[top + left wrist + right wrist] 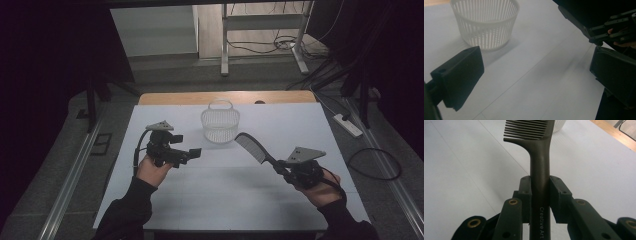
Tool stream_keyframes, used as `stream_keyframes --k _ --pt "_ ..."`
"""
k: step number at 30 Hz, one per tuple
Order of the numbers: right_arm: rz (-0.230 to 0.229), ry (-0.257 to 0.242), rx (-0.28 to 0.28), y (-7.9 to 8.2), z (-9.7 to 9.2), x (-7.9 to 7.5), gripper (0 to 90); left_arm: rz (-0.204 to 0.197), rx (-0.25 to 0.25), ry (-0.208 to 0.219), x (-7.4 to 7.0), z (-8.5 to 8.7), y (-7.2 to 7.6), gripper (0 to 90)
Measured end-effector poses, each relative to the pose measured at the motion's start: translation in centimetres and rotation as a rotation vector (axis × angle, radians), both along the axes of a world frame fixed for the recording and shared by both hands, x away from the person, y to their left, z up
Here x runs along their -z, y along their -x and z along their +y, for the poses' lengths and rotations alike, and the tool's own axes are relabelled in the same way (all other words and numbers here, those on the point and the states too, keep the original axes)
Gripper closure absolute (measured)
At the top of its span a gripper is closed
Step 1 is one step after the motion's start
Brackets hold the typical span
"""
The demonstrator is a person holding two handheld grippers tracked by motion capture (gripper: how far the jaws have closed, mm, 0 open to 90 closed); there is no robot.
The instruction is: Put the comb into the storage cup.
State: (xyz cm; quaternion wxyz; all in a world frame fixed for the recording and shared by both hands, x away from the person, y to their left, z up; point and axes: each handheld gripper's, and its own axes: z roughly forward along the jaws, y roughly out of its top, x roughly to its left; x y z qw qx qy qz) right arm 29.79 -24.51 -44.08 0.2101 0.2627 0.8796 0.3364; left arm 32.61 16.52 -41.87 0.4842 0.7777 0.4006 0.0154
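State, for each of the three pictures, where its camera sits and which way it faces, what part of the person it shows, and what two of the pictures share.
High view: above the near table edge, looking forward and down; both forearms, left gripper, right gripper.
Left gripper view: rides that gripper, facing the white basket between open jaws; fingers on the other gripper.
Right gripper view: looks along the jaws clamping the comb.
Shared: basket and comb, also in the high view.

One comb (251, 147), one white basket (220, 125), two grippers, left gripper (192, 153), right gripper (281, 167)
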Motion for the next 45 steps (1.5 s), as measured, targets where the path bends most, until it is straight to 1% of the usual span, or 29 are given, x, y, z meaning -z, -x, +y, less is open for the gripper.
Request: stream_keyframes --k 4,11,15,22,24,29,31,32,41,45 --pt "-0.01 0.002 -0.014 0.2 0.5 0.0 72.0 0.009 0.022 -0.004 -0.2 -0.3 -0.4 0.0" --pt "-0.025 0.005 -0.036 0.5 1.3 0.0 71.9 0.013 0.05 0.003 -0.6 -1.1 -1.0 0.0" --pt "-0.03 0.011 -0.046 0.6 1.7 0.1 71.9 0.019 0.069 0.021 -0.5 -1.4 -1.2 0.0" --pt "-0.044 0.022 -0.074 1.2 2.7 0.3 71.9 0.025 0.088 0.037 -0.4 -1.7 -1.0 0.0" --pt "-0.058 0.027 -0.083 1.3 2.9 0.3 71.9 0.031 0.094 0.047 -0.3 -1.9 -0.9 0.0" --pt "-0.073 0.024 -0.106 1.6 3.4 0.3 72.0 0.033 0.11 0.065 -0.1 -2.3 -0.8 0.0" --pt "-0.085 0.03 -0.122 1.8 3.7 0.4 71.9 0.032 0.113 0.053 -0.1 -2.5 -0.7 0.0" --pt "-0.09 0.032 -0.129 1.9 3.8 0.4 71.9 0.034 0.115 0.055 -0.1 -2.6 -0.7 0.0" --pt "-0.125 0.038 -0.166 2.6 4.8 0.4 71.9 0.068 0.146 0.085 0.3 -2.9 -0.9 0.0" --pt "-0.14 0.037 -0.184 2.9 5.2 0.4 72.0 0.079 0.159 0.087 0.5 -3.2 -0.9 0.0"
